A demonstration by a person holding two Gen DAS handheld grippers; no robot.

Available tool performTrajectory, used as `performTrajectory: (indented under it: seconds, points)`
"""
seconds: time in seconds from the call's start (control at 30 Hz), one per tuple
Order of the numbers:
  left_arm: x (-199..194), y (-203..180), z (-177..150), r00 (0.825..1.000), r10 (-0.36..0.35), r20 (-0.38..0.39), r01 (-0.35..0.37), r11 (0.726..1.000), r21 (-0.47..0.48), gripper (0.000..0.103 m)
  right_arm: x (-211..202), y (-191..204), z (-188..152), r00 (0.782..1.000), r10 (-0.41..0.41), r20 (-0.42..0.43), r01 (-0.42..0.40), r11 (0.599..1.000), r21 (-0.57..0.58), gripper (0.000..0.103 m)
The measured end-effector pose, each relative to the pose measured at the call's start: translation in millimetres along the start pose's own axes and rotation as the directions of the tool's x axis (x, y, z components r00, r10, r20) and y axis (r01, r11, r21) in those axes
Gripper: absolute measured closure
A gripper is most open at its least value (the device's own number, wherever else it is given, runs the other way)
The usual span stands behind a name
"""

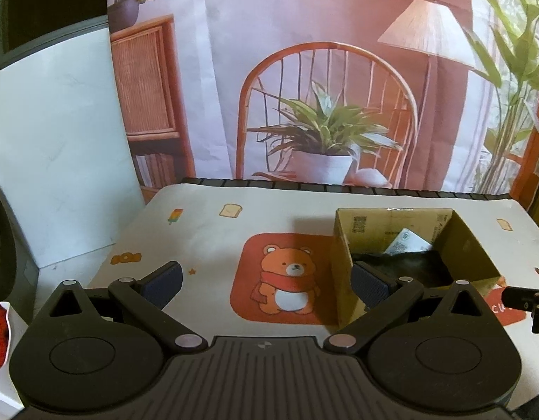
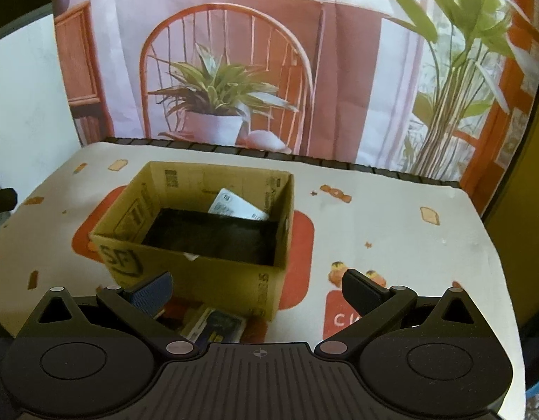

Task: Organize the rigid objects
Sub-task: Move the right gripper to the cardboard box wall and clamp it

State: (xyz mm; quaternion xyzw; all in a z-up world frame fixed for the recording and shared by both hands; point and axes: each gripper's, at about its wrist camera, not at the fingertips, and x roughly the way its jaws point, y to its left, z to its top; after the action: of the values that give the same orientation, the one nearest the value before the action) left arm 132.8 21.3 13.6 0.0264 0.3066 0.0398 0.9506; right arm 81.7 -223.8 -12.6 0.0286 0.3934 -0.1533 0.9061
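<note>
Cardboard box (image 2: 199, 245) on counter (image 2: 392, 231), white packet (image 2: 236, 206) inside. Left gripper (image 1: 266, 283) and right gripper (image 2: 257, 294) near box, both spread wide, empty.

Open cardboard box (image 2: 199, 245) on table, white packet (image 2: 238, 206) inside.

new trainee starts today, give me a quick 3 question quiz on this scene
1. True or false: both grippers hold something.
2. What lies inside the cardboard box? A) a red ball B) a white packet leaning on a black item C) nothing
3. Fill in: the mat shows a cartoon ____ in a red scarf.

Key:
1. False. The left gripper and right gripper have their fingers spread with nothing between them.
2. B, the white packet over the black item.
3. bear
</note>
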Motion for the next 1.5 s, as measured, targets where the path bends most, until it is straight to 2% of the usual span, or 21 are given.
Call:
performTrajectory:
  seconds: [0.3, 0.47, 0.73, 1.0, 1.2, 1.33, 1.5]
  points:
    - [17, -4, 7, 1.000, 0.013, -0.010, -0.013, 1.000, 0.014, 0.000, 21, -10, 16, 1.000, -0.008, 0.002, 0.008, 1.000, 0.012, 0.000]
    - [24, -6, 6, 1.000, 0.000, -0.016, 0.000, 1.000, 0.008, 0.000, 28, -27, 21, 1.000, -0.004, 0.011, 0.003, 0.997, 0.074, 0.000]
    - [37, -11, -18, 0.996, -0.051, -0.078, 0.051, 0.999, 0.005, 0.000, 44, -40, 14, 1.000, 0.001, 0.014, -0.002, 0.994, 0.113, 0.000]
    - [49, -14, -41, 0.987, -0.094, -0.127, 0.097, 0.995, 0.013, 0.000, 53, -36, 5, 0.999, -0.007, 0.040, 0.002, 0.993, 0.120, 0.000]
    - [63, -18, -51, 0.978, -0.123, -0.166, 0.120, 0.992, -0.026, 0.000, 61, -30, 4, 0.999, -0.004, 0.037, 0.001, 0.995, 0.095, 0.001]
    - [70, -25, -56, 0.971, -0.134, -0.197, 0.132, 0.991, -0.024, 0.000, 65, -32, 5, 1.000, 0.012, 0.029, -0.015, 0.994, 0.108, 0.015]
    - [71, -30, -57, 0.971, -0.140, -0.192, 0.142, 0.990, -0.004, 0.000, 71, -34, 4, 0.999, 0.029, 0.018, -0.031, 0.991, 0.132, 0.030]
